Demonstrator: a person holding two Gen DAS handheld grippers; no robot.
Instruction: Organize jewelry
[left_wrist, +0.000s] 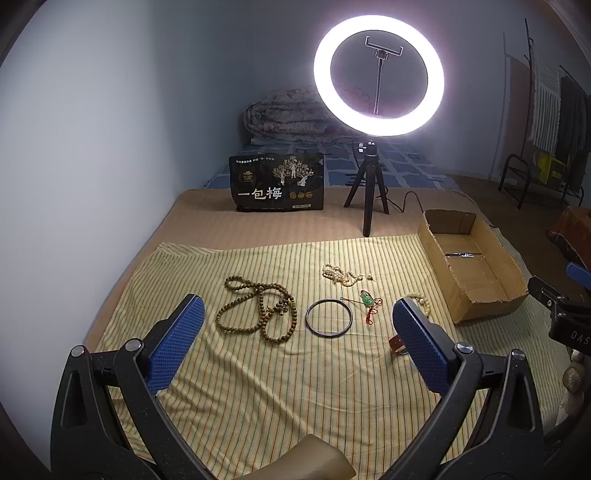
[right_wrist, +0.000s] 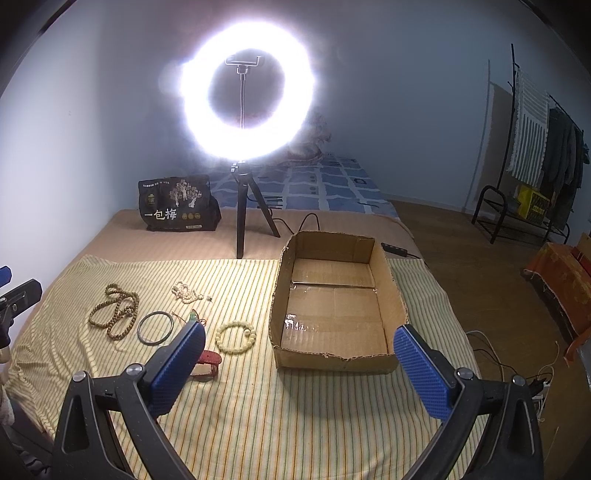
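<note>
Left gripper (left_wrist: 297, 325): jaws spread wide, nothing held, hovering above the striped cloth (left_wrist: 258, 387). Right gripper (right_wrist: 299, 354): jaws likewise spread wide and empty, in front of the box (right_wrist: 334, 363).

Jewelry lies loose on the cloth, all of it outside the box. From left: brown beads (left_wrist: 258, 310) in a tangled heap; a dark bangle (left_wrist: 328, 317) just right of them, lying flat; white beads (left_wrist: 340, 275) further back; a green pendant (left_wrist: 365, 298) on red cord beside the bangle. A pale bracelet (right_wrist: 235, 338) lies between the bangle and the box, near the box's left wall. A red strap (right_wrist: 207, 360) sits just beside the right gripper's left finger.

The box is open-topped cardboard, taped inside, at the cloth's right edge.

A black bag (left_wrist: 277, 182) behind the cloth reads "一包梅"; its smaller print is illegible. A lit ring light (left_wrist: 378, 72) on a tripod stands beside it.
</note>
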